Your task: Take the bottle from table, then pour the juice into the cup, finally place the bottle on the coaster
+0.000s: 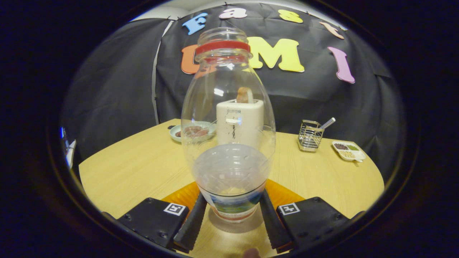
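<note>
At the frame's lower centre, the gripper (232, 219) holds the clear, capless bottle (228, 125) between both fingers, apparently just above the orange coaster (287, 193).

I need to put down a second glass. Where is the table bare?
Bare wood lies left of the bottle, before the plate, and right of it, before the wire rack and snack tray. Crowded: between the gripper fingers, where bottle and orange coaster sit.
</note>
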Demonstrator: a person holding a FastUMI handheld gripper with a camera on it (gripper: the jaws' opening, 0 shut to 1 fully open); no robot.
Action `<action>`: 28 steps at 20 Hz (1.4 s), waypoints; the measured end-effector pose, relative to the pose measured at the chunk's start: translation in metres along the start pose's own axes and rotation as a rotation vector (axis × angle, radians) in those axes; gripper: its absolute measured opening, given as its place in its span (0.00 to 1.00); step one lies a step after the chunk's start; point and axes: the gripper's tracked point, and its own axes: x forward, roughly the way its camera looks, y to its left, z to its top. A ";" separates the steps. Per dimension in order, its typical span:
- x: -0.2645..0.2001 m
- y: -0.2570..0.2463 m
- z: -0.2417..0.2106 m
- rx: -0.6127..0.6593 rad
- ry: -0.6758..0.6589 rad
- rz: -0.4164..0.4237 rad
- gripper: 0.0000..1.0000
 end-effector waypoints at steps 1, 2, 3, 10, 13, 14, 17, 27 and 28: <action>0.001 -0.001 -0.001 -0.004 0.000 -0.005 0.80; -0.001 -0.001 -0.004 -0.002 0.003 -0.007 0.80; 0.000 -0.002 -0.006 0.002 0.008 -0.005 0.80; 0.001 -0.005 -0.010 0.013 0.015 -0.008 0.83; -0.001 -0.006 -0.010 0.013 0.016 -0.010 0.85; -0.002 -0.007 -0.009 0.012 0.012 -0.014 0.85; -0.004 -0.008 -0.002 0.019 -0.016 -0.029 0.87; -0.040 -0.017 0.065 0.028 -0.164 -0.092 1.00; -0.044 -0.018 0.072 0.034 -0.176 -0.100 1.00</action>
